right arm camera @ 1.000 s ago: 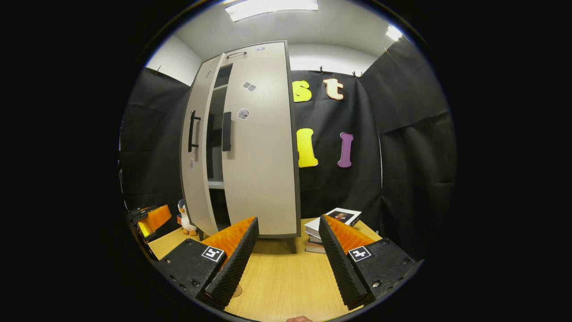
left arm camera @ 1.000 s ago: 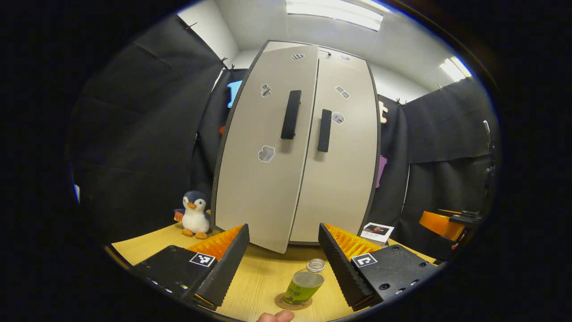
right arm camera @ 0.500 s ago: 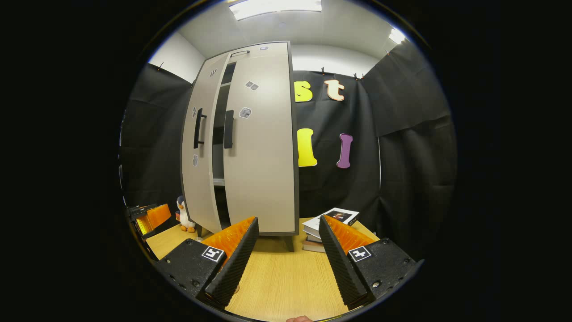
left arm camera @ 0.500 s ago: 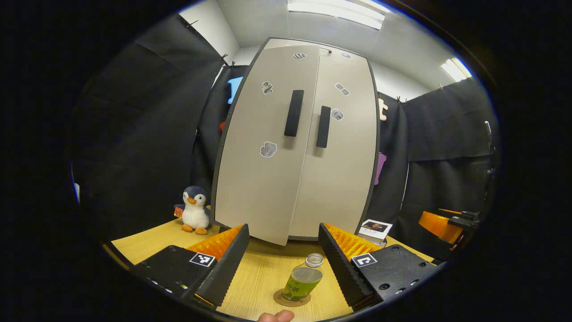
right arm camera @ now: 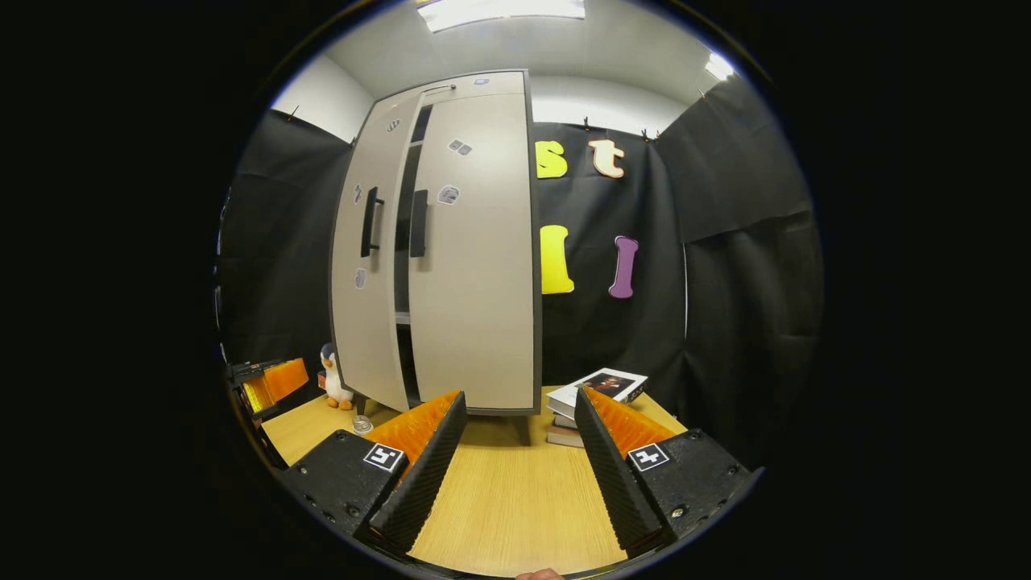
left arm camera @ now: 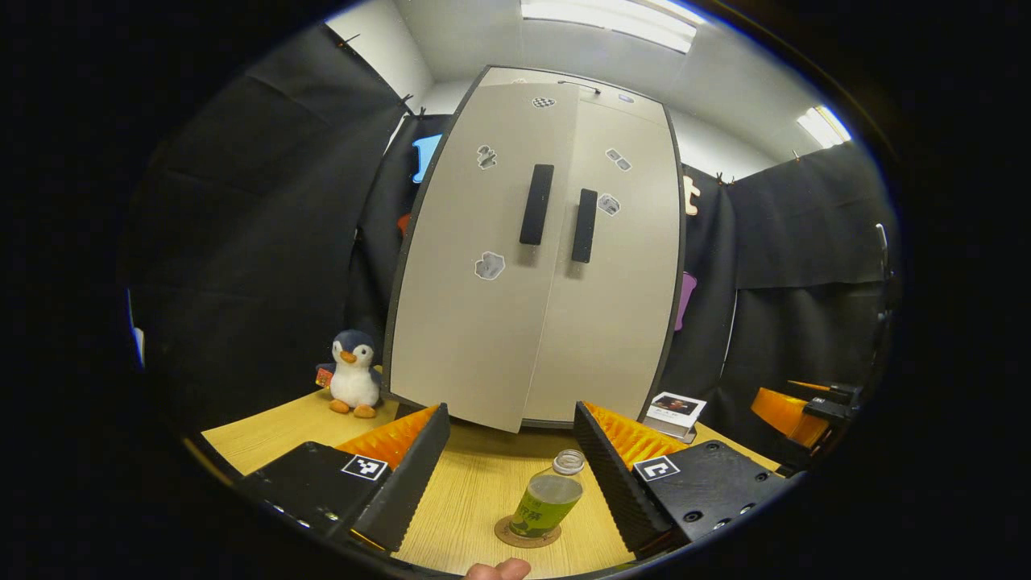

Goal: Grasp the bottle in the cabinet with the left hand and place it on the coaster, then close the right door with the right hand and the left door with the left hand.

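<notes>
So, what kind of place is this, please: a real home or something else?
Probably a recording booth staged as a home, not a real room. Black cloth hangs as walls around a wooden table. On it stand a small two-door cabinet, a toy penguin and a stack of books.

Recording booth, black cloth walls (right arm camera: pixel 741 266), wooden table (right arm camera: pixel 515 515), ceiling strip lights (left arm camera: pixel 604 14)

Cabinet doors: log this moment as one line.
green-labelled plastic bottle: on round cork coaster | right grey door: shut | left grey door: ajar | left gripper: open | right gripper: open
</notes>
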`<state>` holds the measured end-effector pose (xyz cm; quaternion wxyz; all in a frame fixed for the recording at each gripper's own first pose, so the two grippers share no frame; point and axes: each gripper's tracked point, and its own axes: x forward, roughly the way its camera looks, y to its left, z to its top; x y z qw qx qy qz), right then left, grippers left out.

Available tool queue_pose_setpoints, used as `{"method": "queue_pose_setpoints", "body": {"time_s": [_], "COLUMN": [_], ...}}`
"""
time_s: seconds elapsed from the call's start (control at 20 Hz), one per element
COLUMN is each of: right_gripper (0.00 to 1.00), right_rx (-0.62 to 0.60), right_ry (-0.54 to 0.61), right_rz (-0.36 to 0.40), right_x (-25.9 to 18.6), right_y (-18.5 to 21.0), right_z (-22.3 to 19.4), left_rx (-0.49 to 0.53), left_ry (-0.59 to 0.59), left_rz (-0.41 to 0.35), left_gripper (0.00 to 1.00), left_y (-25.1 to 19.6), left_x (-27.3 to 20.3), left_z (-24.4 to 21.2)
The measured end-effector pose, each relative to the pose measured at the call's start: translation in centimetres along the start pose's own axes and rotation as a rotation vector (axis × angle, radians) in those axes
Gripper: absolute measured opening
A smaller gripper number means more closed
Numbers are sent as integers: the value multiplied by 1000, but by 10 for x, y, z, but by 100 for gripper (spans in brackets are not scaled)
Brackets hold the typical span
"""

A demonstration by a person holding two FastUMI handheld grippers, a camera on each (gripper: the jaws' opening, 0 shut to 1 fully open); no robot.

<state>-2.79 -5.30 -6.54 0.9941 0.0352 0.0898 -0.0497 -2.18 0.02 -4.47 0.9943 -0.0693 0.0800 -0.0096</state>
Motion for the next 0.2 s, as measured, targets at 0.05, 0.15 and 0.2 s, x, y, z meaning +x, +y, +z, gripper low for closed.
{"method": "queue_pose_setpoints", "body": {"time_s": [0.05, 0.15, 0.2], "right_gripper": [83, 83, 83], "right_rx": [0, 5, 6], "right_ry": [2, 8, 9], "right_rz": [-1, 0, -3], "right_x": [-1, 0, -1], "right_y": [-1, -1, -1], "right_z": [-1, -2, -2], "left_rx": [0, 4, 7], "left_ry": [3, 2, -2], "left_rz": [1, 0, 0], "left_gripper": [95, 95, 95], "left_y": [0, 0, 0], "left_x": [0, -1, -2], "left_z": [0, 1, 2]}}
